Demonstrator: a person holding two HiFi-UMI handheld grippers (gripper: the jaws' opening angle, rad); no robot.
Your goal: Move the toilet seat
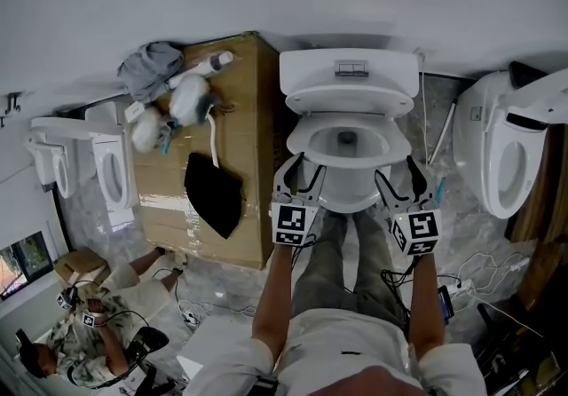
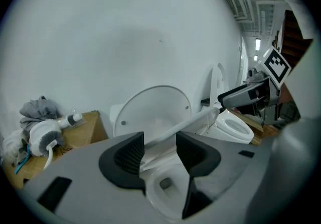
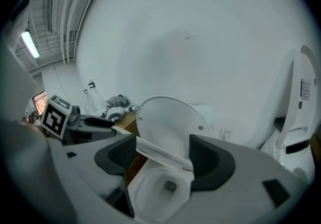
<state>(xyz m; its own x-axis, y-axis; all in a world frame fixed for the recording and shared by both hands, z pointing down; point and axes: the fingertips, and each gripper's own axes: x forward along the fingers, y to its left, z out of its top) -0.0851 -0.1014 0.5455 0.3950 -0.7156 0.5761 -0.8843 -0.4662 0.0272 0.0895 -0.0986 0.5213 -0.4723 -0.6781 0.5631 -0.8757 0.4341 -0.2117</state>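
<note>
Left claw (image 2: 159,146) is narrowed right down, pads pinching the edge of the toilet seat (image 2: 196,120), which slants up between them, partly raised off the bowl (image 2: 166,189). Right claw (image 3: 163,153) stands wide on the opposite side: the seat's rim runs between its jaws, but the pads look clear of it. Beyond both, the lid (image 2: 156,110) leans upright. Mid-swing, by the look of it, up or down unclear. Next move calls for a slow, even turn about the hinge. A cardboard box (image 1: 244,75) sits off the left claw's outer side.
</note>
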